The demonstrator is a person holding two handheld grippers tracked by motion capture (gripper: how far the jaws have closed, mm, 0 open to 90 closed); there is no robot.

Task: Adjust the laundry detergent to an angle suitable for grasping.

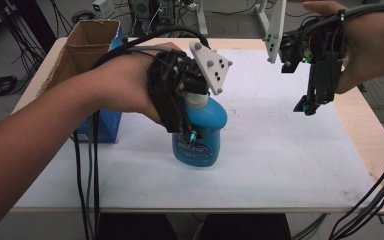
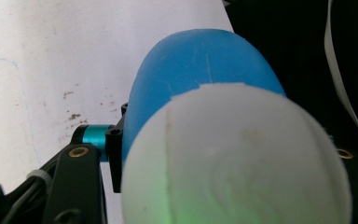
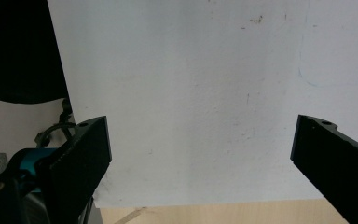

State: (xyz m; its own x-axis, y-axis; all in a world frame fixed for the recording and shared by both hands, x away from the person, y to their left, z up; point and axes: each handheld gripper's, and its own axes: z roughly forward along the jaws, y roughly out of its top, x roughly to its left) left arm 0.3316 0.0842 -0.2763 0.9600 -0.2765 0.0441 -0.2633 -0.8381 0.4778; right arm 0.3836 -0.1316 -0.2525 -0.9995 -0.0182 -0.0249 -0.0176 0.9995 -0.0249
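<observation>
A blue plastic bottle (image 1: 200, 135) with a white cap (image 1: 198, 101) stands upright near the middle of the white table sheet (image 1: 280, 145). My left gripper (image 1: 192, 134) comes down over it from above and is shut on the bottle's body. In the left gripper view the white cap (image 2: 237, 158) and the blue shoulder (image 2: 200, 65) sit close to the lens, with one black jaw against the bottle's left side. My right gripper (image 1: 306, 106) hangs open above the sheet's right part, well apart from the bottle. Between its fingers (image 3: 81, 163) lies bare sheet.
An open cardboard box (image 1: 82, 47) and a blue box (image 1: 102, 125) stand at the table's left side, just behind my left forearm. Cables trail down from both grippers over the front edge. The wooden table edge (image 1: 370, 130) runs along the right.
</observation>
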